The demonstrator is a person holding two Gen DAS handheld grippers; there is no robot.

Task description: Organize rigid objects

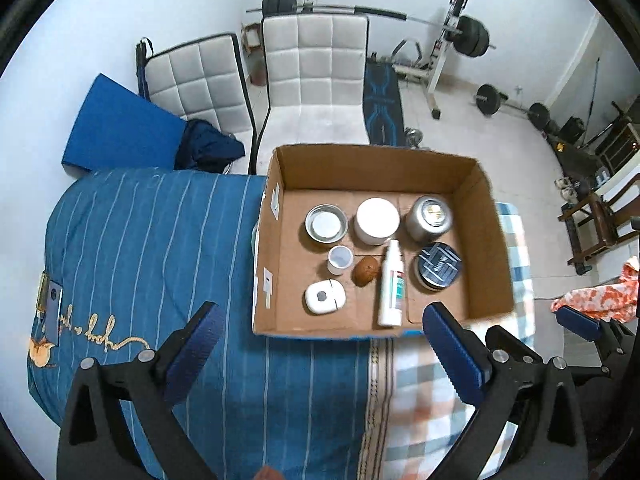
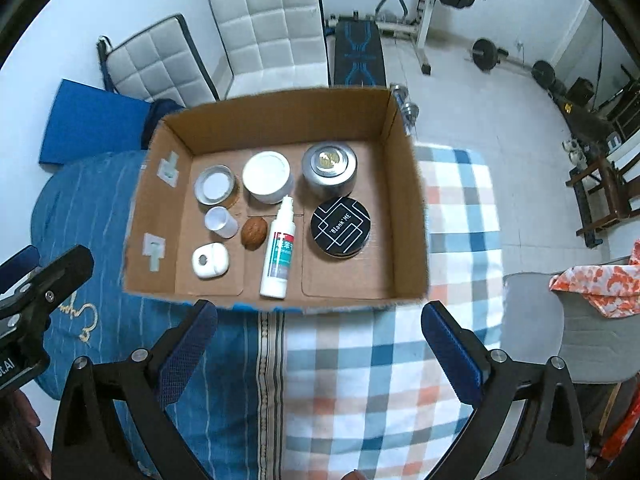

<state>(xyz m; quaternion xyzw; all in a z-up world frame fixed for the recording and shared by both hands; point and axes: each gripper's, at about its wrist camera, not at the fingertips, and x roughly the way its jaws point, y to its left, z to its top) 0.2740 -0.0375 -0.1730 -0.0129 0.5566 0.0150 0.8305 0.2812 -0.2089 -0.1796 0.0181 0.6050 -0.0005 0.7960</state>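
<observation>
We see both claws spread wide, gripping nothing: left gripper (image 1: 320,344) and right gripper (image 2: 320,340) hover just short of the cardboard box's (image 2: 276,120) near wall, touching nothing. Inside the box: spray bottle (image 2: 279,249) lying flat mid-floor, walnut (image 2: 253,232) just left of it, black round tin (image 2: 341,226) right of it, white jar (image 2: 267,176) by its nozzle end

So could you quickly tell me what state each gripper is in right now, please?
Left gripper: open, holding nothing, short of the cardboard box.
Right gripper: open, holding nothing.
</observation>
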